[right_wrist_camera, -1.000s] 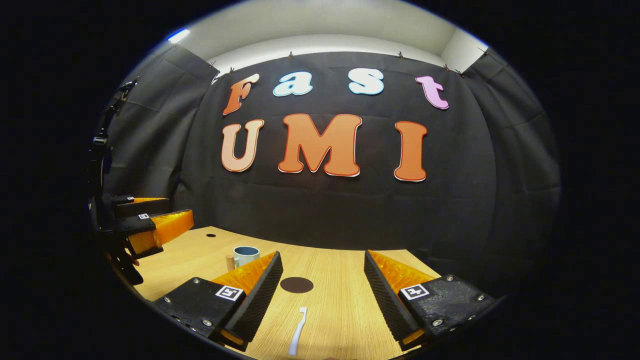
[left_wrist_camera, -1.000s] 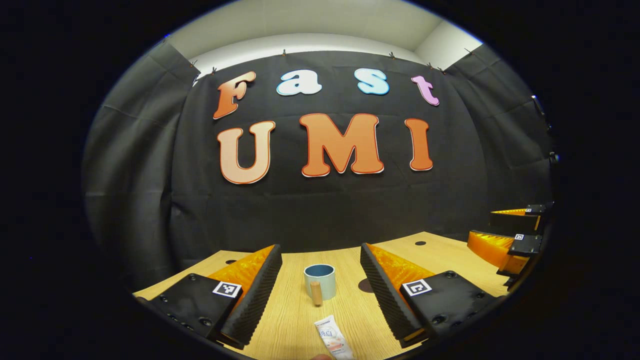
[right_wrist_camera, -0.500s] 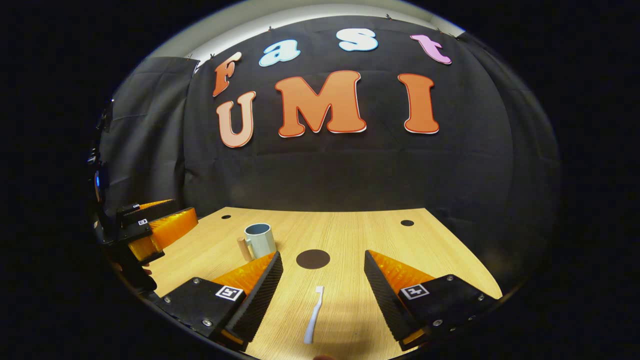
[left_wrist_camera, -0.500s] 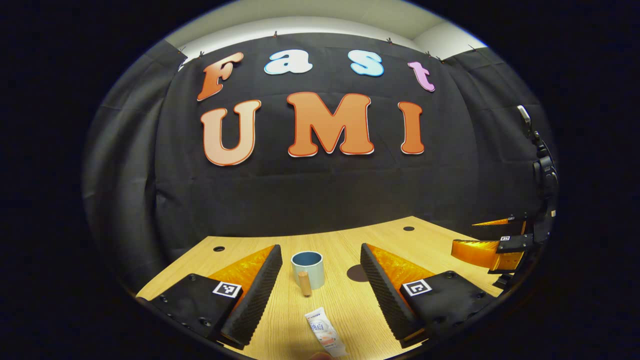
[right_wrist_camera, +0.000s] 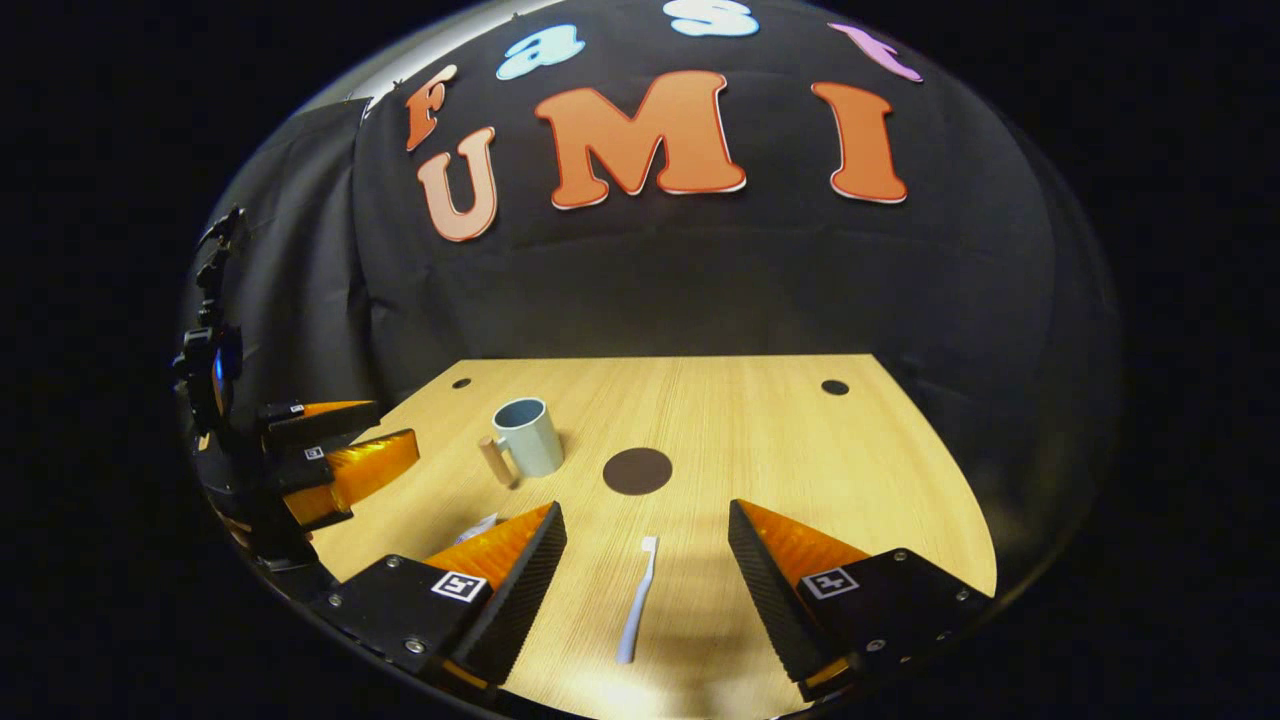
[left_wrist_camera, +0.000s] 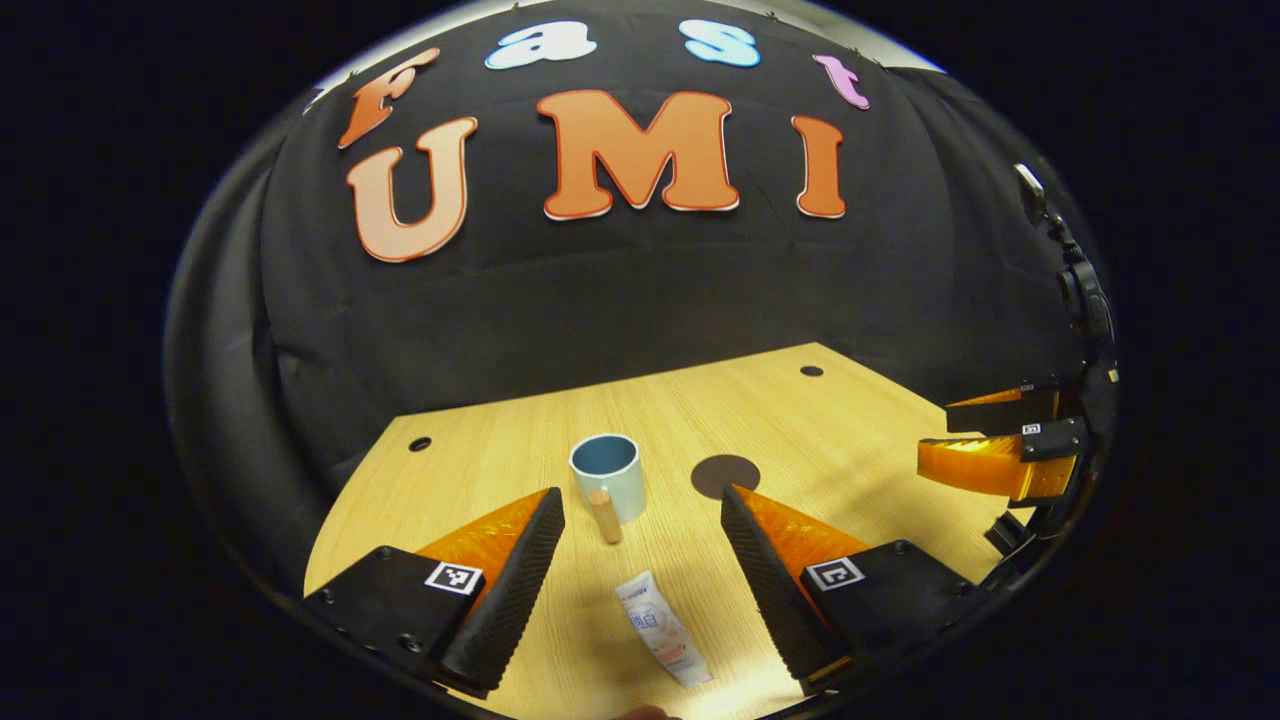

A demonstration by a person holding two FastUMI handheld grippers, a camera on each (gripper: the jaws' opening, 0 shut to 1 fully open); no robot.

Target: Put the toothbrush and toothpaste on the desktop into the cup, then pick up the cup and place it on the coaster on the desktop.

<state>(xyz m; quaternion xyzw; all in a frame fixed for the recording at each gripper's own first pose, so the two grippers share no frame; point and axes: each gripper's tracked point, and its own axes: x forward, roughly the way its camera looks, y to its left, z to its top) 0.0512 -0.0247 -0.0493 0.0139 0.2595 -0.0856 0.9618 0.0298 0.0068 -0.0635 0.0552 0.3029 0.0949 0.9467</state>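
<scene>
Change since earlier frames: both cameras have tilted downward, so more of the worktop (right_wrist_camera: 760, 420) shows; the toothpaste and toothbrush now lie farther up between each pair of fingers.
Toothpaste: a white tube (left_wrist_camera: 662, 640) lying flat on the worktop, between the left tongs' fingers and nearer the camera than the cup; in the right gripper view only its end (right_wrist_camera: 478, 527) shows beside the right tongs' left finger.
Toothbrush: white (right_wrist_camera: 636, 598), lying flat on the worktop, head pointing away towards the coaster, between the right tongs' fingers and touching neither.
Cup: pale blue mug (left_wrist_camera: 607, 475) standing upright on the worktop, its wooden handle (left_wrist_camera: 605, 515) facing the left camera; in the right gripper view it (right_wrist_camera: 528, 436) stands left of the coaster, apart from it.
Coaster: dark round disc (right_wrist_camera: 637, 470), flat on the worktop, bare; in the left gripper view it (left_wrist_camera: 725, 474) lies right of the cup.
Left tongs (left_wrist_camera: 640, 560): fingers wide apart, holding nothing, poised over the toothpaste; seen also at the left edge of the right gripper view (right_wrist_camera: 350, 450).
Right tongs (right_wrist_camera: 648, 570): fingers wide apart, holding nothing, poised over the toothbrush; seen also at the right edge of the left gripper view (left_wrist_camera: 985, 440).
Worktop: light wood grain, with small dark holes near its far corners.
</scene>
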